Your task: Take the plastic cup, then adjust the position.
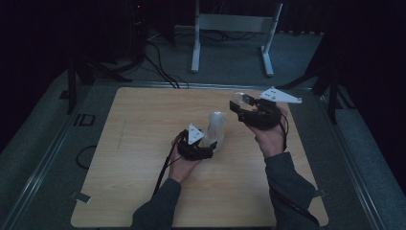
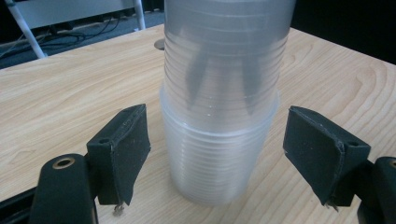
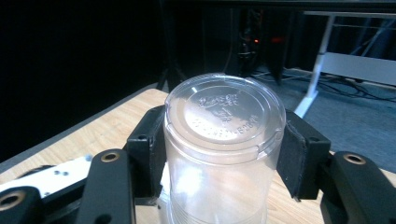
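Cups, clear plastic and ribbed, stand nested upside down as a stack [image 2: 219,116] on the wooden table [image 1: 143,143], a little right of its middle in the high view [image 1: 216,127]. The left gripper [image 2: 217,154] has its two black jaws spread wide on either side of the stack's base, both pads apart from the plastic. The stack's top is cut off by the upper edge of the left gripper view. To the right and farther off, the right gripper [image 1: 242,103] is lifted above the table with its jaws clamped on a single clear cup [image 3: 224,140], whose flat embossed bottom faces the camera; the lettering on it is too faint to read. The high view is dim, so the cups show there as pale blurs. Beyond the table's far edge lie grey floor, loose cables and a white metal frame [image 1: 232,28], with the room behind in darkness.
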Tool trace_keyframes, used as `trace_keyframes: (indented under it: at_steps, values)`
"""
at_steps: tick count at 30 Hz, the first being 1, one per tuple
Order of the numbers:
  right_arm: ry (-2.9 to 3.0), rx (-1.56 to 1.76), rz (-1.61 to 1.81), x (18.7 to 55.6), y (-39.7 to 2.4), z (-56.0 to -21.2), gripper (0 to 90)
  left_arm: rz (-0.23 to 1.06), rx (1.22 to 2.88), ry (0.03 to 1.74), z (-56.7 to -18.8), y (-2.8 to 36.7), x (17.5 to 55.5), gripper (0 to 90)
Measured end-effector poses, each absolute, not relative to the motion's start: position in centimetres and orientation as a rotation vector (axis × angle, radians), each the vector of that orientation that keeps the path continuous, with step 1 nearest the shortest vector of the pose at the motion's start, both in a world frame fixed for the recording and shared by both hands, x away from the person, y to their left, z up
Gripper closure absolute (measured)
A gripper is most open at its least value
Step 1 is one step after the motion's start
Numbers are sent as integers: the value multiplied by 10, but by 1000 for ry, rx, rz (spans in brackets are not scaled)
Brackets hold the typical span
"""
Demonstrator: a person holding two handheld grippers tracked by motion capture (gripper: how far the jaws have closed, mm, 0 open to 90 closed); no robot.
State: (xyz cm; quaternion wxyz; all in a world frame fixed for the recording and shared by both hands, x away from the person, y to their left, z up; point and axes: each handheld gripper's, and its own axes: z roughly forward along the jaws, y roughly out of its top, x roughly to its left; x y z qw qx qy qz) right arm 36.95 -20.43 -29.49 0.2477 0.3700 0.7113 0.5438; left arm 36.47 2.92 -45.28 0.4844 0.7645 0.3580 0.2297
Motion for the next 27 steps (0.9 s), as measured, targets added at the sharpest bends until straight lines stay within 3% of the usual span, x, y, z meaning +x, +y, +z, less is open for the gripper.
trace_keyframes:
  at_steps: [27]
  values:
    - [1911, 1116, 1411, 359, -244, -324, 411, 541, 1842, 867, -451, 42, 347, 225]
